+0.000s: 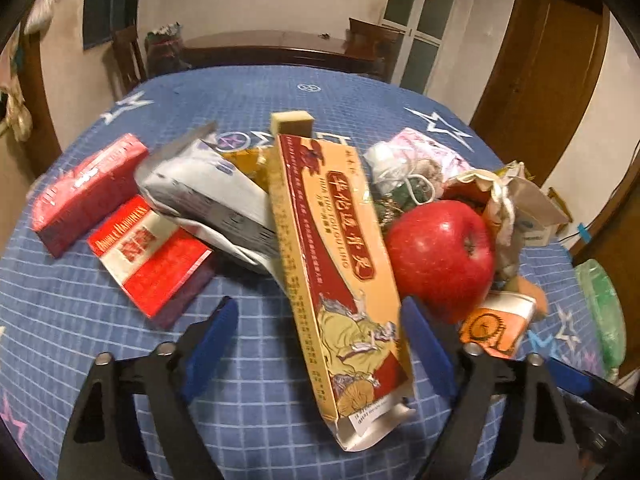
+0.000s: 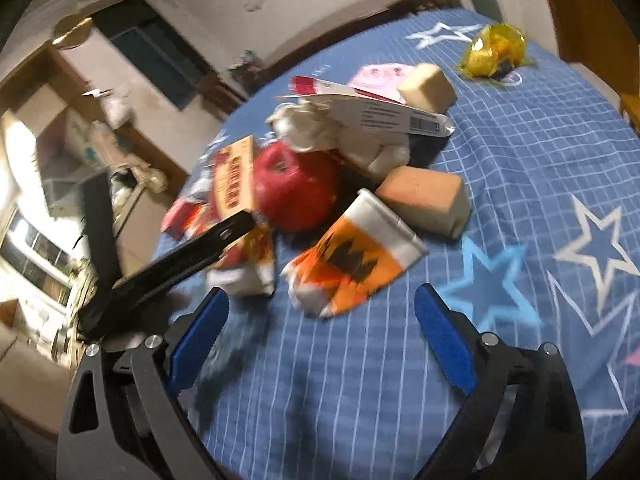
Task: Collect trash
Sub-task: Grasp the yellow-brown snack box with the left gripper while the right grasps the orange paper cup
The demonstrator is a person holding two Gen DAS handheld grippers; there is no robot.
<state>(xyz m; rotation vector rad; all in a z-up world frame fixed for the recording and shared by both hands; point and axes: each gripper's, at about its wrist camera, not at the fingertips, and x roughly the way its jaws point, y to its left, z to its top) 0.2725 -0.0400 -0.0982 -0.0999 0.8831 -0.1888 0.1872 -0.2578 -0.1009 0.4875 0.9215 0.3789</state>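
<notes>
The left hand-held gripper (image 1: 320,328) stood with jaws apart around the long yellow-and-red carton (image 1: 336,272), not clamping it. The right hand-held gripper (image 2: 320,320) gaped empty before the crushed orange paper cup (image 2: 356,256); trash lay heaped on the blue-clothed counter (image 1: 248,380).

Long tan-and-red carton (image 1: 336,264) at centre carried a red panel with Chinese characters and the Latin line "HUA TUO TOU GU LING". Flat red-and-white box (image 1: 150,254) at near left read "DOUBLE HAPPINESS" along its edge. White card (image 2: 394,114) at far centre showed a barcode; its small print was unreadable.
</notes>
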